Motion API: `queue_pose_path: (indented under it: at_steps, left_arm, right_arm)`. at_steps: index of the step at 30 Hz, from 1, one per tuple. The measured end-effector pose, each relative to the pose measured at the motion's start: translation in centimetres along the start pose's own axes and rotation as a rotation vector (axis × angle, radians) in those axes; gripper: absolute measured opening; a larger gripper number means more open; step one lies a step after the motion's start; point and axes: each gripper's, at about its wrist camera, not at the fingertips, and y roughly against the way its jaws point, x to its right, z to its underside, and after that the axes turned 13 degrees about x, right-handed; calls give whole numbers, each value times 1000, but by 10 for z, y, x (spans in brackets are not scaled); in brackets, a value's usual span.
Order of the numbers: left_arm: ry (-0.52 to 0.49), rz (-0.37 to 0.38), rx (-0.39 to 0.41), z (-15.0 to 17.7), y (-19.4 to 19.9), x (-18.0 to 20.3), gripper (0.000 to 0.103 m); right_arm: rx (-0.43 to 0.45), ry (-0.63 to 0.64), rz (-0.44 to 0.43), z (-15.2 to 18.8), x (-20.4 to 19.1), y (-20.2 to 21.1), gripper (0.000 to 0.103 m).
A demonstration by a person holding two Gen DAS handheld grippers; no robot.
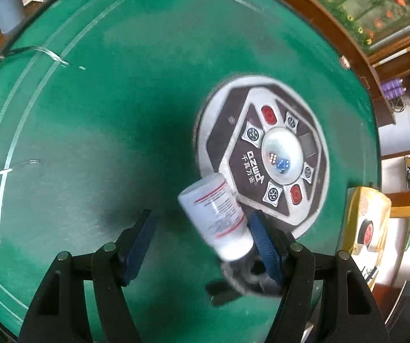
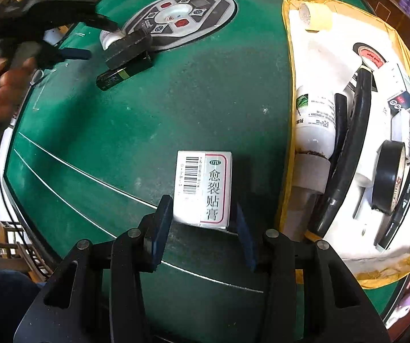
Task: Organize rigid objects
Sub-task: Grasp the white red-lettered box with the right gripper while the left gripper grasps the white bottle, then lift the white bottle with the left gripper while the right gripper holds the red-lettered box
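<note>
Jaws of the right gripper [image 2: 202, 223] pinch a small white cardboard box [image 2: 203, 188]; left gripper [image 1: 202, 228] jaws are spread beside a white plastic bottle [image 1: 216, 217]. At three o'clock on the green bench [image 2: 176, 108] sits a full yellow tray [image 2: 287, 57].

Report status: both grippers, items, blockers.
Left gripper open beside white bottle. Right gripper shut on medicine box. Yellow tray already crowded.

The table [image 2: 153, 120] is green felt with thin pale lines. Beside its grey-and-brown centre panel [image 1: 265, 154] – red buttons, a blue die – lies a white bottle [image 1: 216, 217] with red stripes. Near the panel: a white box [image 2: 203, 188] with a barcode, red-bordered black characters. The tray [image 2: 286, 57] looks yellow, lined white.
</note>
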Motion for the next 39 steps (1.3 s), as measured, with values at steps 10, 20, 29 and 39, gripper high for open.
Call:
queue_pose_path:
  at_steps: [10, 20, 29, 39]
  left_arm:
    - [-182, -59, 110, 7, 6, 7, 38]
    - [-198, -82, 151, 56, 42, -44, 35]
    - [-220, -52, 150, 99, 63, -51, 35]
    - [-345, -14, 162, 126, 71, -14, 35]
  right_arm:
    - [7, 9, -20, 4, 3, 7, 42]
    - [11, -24, -35, -7, 4, 2, 44]
    - [34, 4, -36, -17, -9, 1, 36]
    - [76, 16, -75, -24, -22, 6, 36]
